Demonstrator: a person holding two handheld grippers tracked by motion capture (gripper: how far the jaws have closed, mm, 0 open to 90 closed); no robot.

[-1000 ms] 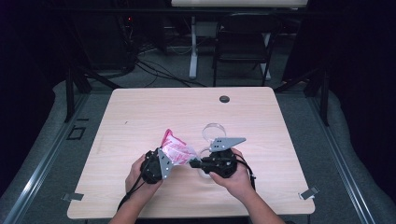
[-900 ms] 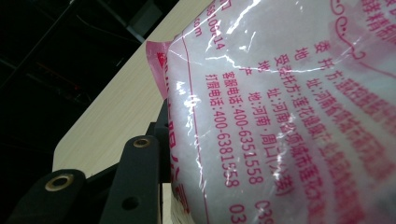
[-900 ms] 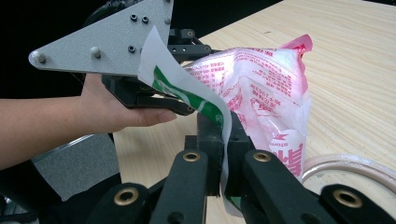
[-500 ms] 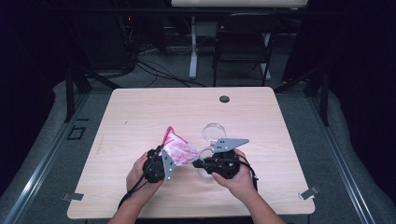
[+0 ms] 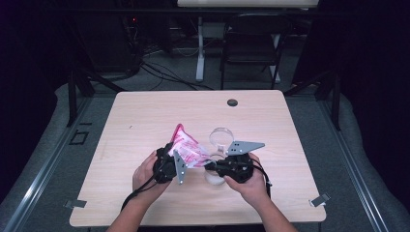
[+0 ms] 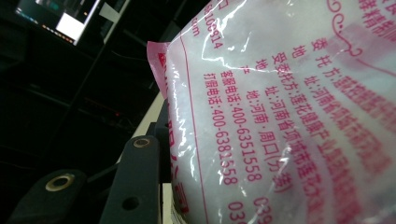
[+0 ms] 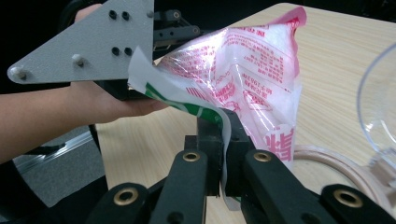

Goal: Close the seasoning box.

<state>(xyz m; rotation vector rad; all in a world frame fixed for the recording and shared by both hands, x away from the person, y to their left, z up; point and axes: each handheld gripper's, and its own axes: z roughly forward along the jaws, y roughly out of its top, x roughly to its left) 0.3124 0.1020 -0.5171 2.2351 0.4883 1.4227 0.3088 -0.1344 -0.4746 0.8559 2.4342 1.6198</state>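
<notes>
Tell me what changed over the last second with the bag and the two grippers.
Very little. The right gripper drifted slightly to the right, drawing the strip of the pink bag it pinches a bit farther from the left gripper. Nothing was taken up or released: both grippers stay clamped on the bag, held above the table, and the glass bowl stands where it was.

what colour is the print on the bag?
Pink-red lettering on the clear bag of white grains; sharpest in the left gripper view.
</notes>
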